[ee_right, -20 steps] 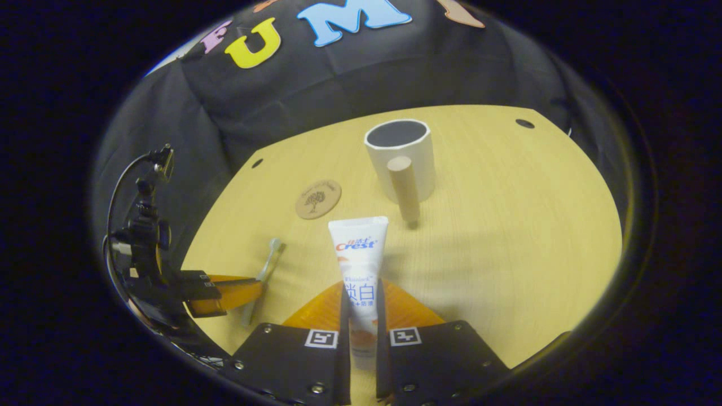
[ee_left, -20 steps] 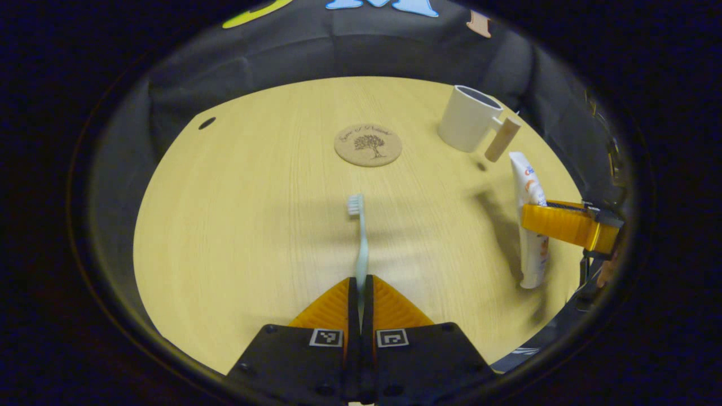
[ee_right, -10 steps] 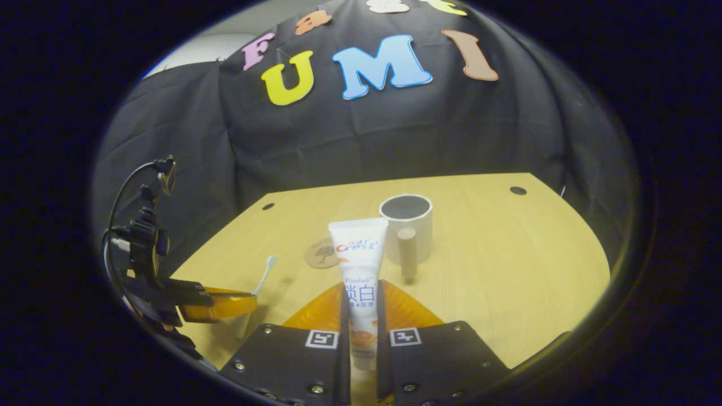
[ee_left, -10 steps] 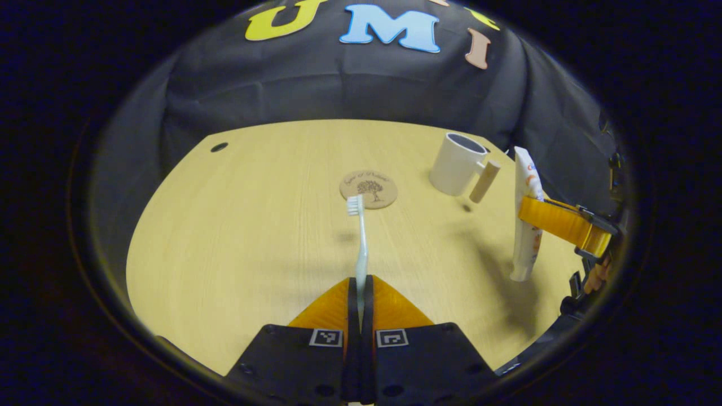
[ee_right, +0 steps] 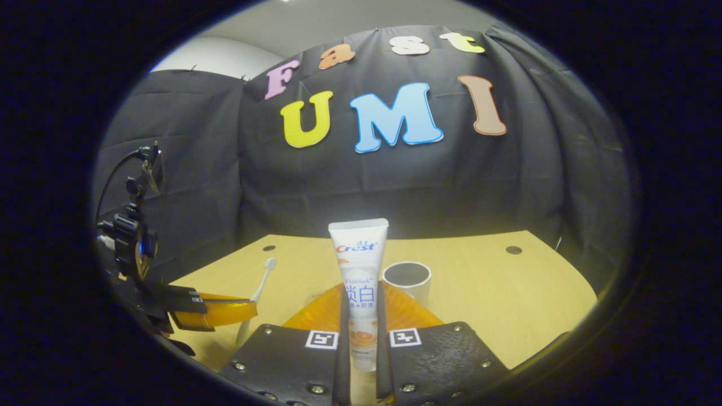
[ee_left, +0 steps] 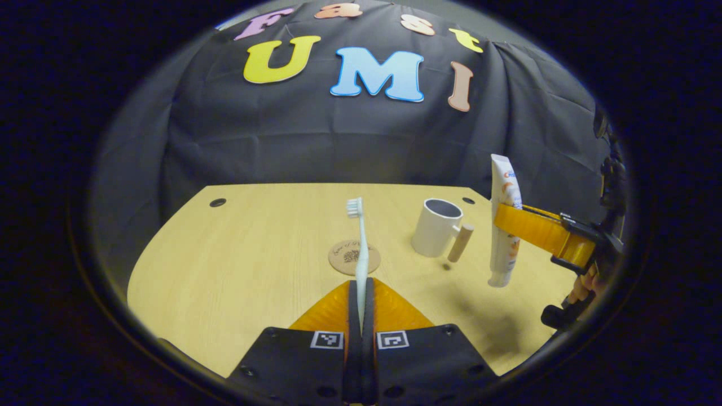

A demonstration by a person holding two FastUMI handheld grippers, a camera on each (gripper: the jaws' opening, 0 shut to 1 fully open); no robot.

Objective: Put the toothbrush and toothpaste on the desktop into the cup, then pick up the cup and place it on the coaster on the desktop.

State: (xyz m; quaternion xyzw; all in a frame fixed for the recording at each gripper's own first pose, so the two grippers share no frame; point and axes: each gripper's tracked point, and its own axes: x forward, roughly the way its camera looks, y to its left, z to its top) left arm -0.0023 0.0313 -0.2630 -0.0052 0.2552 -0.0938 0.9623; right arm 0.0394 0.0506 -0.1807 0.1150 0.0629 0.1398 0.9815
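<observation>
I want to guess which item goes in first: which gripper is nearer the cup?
Right, it seems. The right gripper holds the toothpaste just before the cup; the left gripper, holding the toothbrush, sits farther off, behind the coaster.

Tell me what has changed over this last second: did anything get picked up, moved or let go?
Both grippers rose from the pale wooden table, each lifting what it already gripped: the left gripper the pale blue toothbrush, the right gripper the white toothpaste tube, which now stands upright in the air. Nothing was let go. The white cup with a wooden handle and the round cork coaster stayed put.
</observation>
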